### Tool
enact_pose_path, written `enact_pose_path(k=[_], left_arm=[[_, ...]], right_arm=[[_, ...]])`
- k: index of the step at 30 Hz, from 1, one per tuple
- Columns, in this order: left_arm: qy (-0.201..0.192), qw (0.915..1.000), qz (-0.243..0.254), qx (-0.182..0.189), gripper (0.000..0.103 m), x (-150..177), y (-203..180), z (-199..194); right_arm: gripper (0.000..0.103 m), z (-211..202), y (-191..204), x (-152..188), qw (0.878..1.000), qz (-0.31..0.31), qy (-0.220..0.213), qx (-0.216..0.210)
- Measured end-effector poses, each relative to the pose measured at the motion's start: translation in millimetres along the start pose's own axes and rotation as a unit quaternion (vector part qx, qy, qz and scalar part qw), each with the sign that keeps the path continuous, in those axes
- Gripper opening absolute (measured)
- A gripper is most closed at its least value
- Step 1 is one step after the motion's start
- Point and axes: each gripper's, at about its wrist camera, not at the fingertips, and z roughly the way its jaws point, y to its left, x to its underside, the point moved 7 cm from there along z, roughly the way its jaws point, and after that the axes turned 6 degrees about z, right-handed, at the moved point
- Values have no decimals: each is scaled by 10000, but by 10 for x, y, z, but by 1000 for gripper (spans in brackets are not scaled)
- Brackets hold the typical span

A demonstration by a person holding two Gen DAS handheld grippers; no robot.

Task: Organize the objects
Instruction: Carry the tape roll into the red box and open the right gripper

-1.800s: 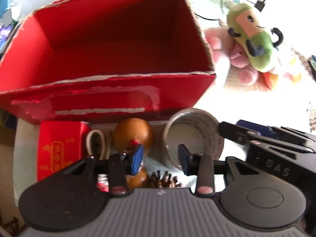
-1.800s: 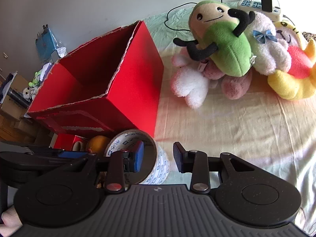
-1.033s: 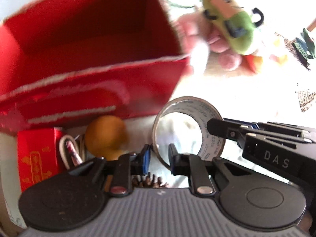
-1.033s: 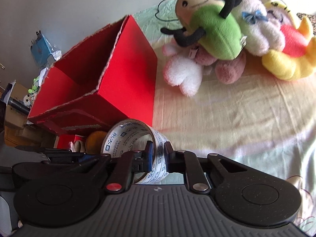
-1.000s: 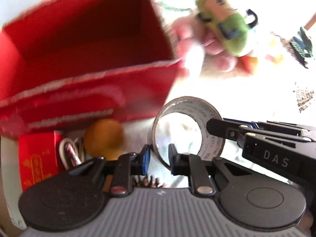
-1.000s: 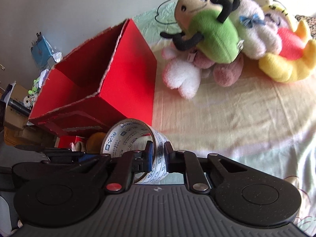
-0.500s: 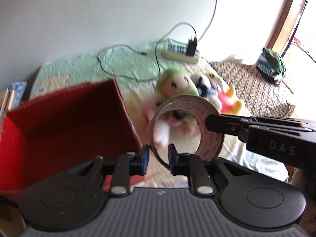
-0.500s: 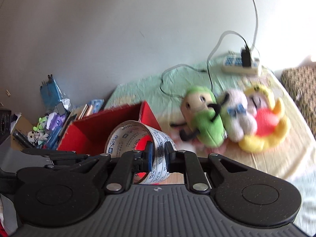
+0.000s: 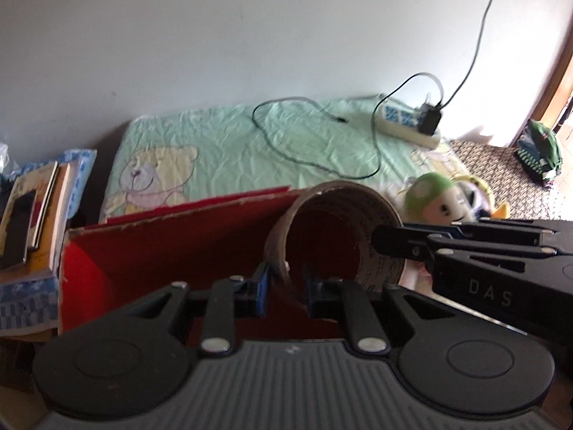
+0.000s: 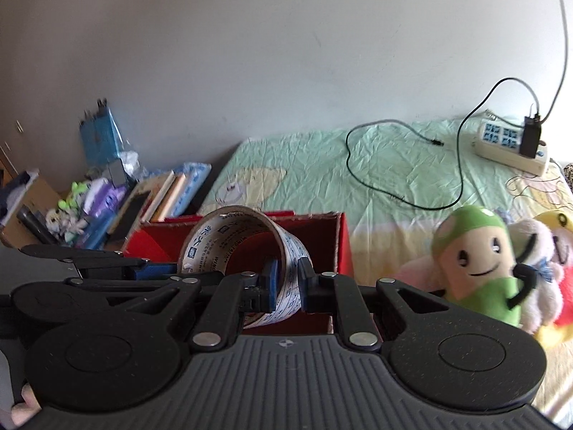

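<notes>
- Where left wrist view looks: left gripper (image 9: pixel 284 288) clamped on near wall of tape roll (image 9: pixel 333 236); brown cardboard core inside, printed white outside; held above open red cardboard box (image 9: pixel 172 247).
- Beyond box: green bedsheet (image 9: pixel 222 143), power strip (image 9: pixel 404 122), plain wall; green plush toy (image 9: pixel 435 200) at right, books (image 9: pixel 39 211) at left.
- Where right wrist view looks: right gripper (image 10: pixel 286 283) clamped on opposite wall of same roll (image 10: pixel 229 243), blue lettering on white.
- Under roll: red box (image 10: pixel 340 247), far rim ragged; plush toys just right of box, books left, open sheet behind.
</notes>
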Motion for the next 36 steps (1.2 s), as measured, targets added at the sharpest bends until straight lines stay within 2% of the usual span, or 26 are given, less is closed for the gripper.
enact_pose_path(k=[7, 12, 18, 21, 22, 25, 29, 32, 36], left_arm=[[603, 9981, -148, 34, 14, 213, 291, 597], [944, 9949, -286, 208, 14, 337, 405, 862], [1007, 9925, -473, 506, 16, 344, 411, 925], [975, 9929, -476, 491, 17, 342, 412, 911], [949, 9931, -495, 487, 21, 337, 419, 908], [940, 9932, -494, 479, 21, 330, 427, 912], [871, 9951, -385, 277, 21, 346, 466, 871], [748, 9967, -303, -56, 21, 342, 552, 775], [755, 9954, -321, -490, 21, 370, 746, 714]], right_arm=[[12, 550, 15, 150, 9978, -141, 565, 327], [10, 770, 33, 188, 9957, -212, 684, 582], [10, 809, 17, 156, 9944, -368, 636, 754], [11, 814, 14, 142, 9947, -368, 579, 768], [12, 814, 10, 136, 9946, -374, 563, 785], [17, 805, 9, 123, 9954, -330, 524, 735], [18, 744, -8, 124, 9963, -172, 554, 631], [19, 667, 27, 158, 9971, -53, 655, 380], [20, 629, 164, 259, 9965, -191, 807, 141]])
